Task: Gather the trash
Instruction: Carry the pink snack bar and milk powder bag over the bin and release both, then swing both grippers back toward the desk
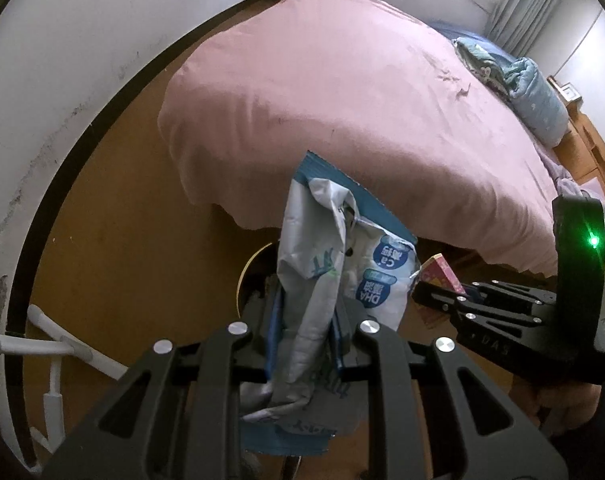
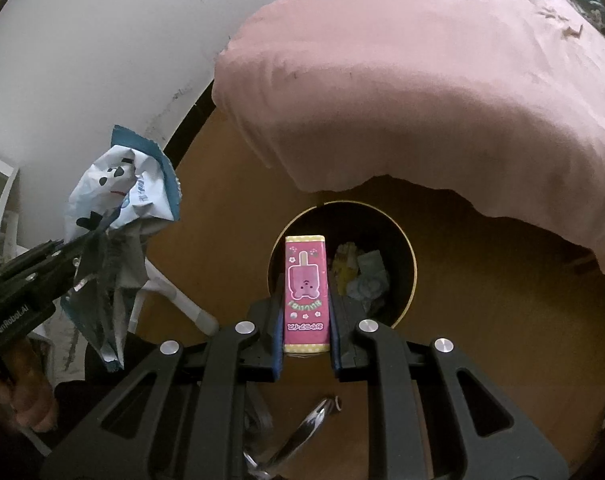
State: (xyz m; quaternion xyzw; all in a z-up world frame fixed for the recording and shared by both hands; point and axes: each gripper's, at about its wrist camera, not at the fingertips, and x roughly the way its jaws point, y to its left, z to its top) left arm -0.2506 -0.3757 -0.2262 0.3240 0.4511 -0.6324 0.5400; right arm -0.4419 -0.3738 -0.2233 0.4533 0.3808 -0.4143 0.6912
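your left gripper [image 1: 302, 344] is pinching a crumpled white and blue plastic snack bag [image 1: 334, 276], its blue-lined pads pressed into the creased middle so the torn blue top edge stands up past the fingertips. the bag carries round blue labels with white lettering, and from the right wrist view its other face shows a black and white cartoon print [image 2: 114, 200]. you hold it above the brown wooden floor [image 1: 142, 240], with the round dark waste bin with a gold rim [image 1: 248, 276] just behind and below it.

your right gripper [image 2: 306, 316] is clamped on a small pink rectangular box printed with a cartoon ice lolly [image 2: 305, 292], held upright between the blue pads with pale yellow bands at its top and bottom ends. the box hangs over the near edge of the bin's opening [image 2: 406, 248], where yellow and pale blue wrappers [image 2: 362, 272] already lie at the bottom.

beyond both grippers the pink bedsheet [image 1: 362, 100] drapes over the bed corner, overhanging the floor beside the bin. a white plastic frame [image 1: 54, 344] stands against the scuffed white wall [image 1: 62, 80] to your left.
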